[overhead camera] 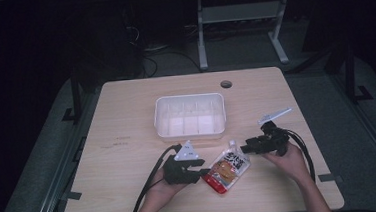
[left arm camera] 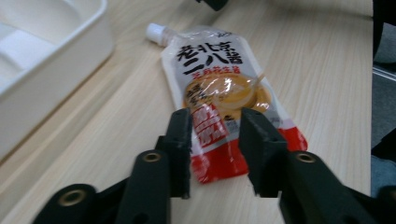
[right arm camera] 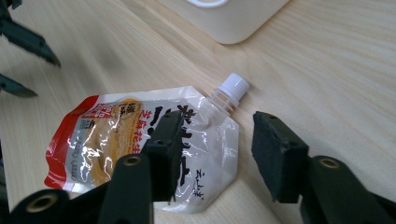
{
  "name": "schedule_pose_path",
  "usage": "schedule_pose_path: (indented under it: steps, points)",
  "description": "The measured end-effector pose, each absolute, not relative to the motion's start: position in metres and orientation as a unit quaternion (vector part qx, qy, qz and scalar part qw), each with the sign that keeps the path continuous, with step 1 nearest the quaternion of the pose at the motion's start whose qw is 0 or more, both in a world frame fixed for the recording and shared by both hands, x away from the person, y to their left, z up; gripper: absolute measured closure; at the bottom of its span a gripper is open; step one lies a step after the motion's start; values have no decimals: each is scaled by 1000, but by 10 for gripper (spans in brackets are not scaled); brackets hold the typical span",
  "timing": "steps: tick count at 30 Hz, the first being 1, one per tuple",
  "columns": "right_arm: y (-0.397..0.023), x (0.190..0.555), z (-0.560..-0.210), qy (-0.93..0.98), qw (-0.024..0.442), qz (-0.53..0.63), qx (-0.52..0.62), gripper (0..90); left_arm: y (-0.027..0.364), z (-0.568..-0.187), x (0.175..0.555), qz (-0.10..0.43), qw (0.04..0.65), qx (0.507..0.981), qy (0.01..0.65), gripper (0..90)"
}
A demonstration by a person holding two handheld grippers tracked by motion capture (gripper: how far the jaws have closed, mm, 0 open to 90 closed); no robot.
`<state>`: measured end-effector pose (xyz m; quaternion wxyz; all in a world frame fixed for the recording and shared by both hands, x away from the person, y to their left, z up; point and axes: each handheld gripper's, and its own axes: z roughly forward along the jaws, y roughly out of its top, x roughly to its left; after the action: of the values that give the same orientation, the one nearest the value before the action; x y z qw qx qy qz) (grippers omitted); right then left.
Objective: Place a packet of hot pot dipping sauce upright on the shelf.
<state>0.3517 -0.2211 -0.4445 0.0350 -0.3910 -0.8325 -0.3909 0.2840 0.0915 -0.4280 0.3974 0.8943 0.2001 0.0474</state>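
One bench [overhead camera: 127, 120], light wood, with lots of bare top along the left edge and far corners. One white tray [overhead camera: 190, 115] sits mid-bench toward the far edge, its compartments looking empty. One sauce pouch [overhead camera: 226, 167] lies flat near the near edge, white cap toward the tray. Left gripper [overhead camera: 204, 173] has its jaws partly open around the pouch's red bottom end, not pinching. Right gripper [overhead camera: 244, 146] is half open beside the cap corner, holding nothing.

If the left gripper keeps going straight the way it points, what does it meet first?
Most likely the red bottom edge of the glossy spouted sauce pouch, already between the left gripper's open jaws; depth is hard to judge.
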Motion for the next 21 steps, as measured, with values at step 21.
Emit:
schedule_pose_path:
  steps: [21]
  points:
    - [-213,359,-466,-842,74,-360,-395,659,55,-450,287,17,324,926,195,791]
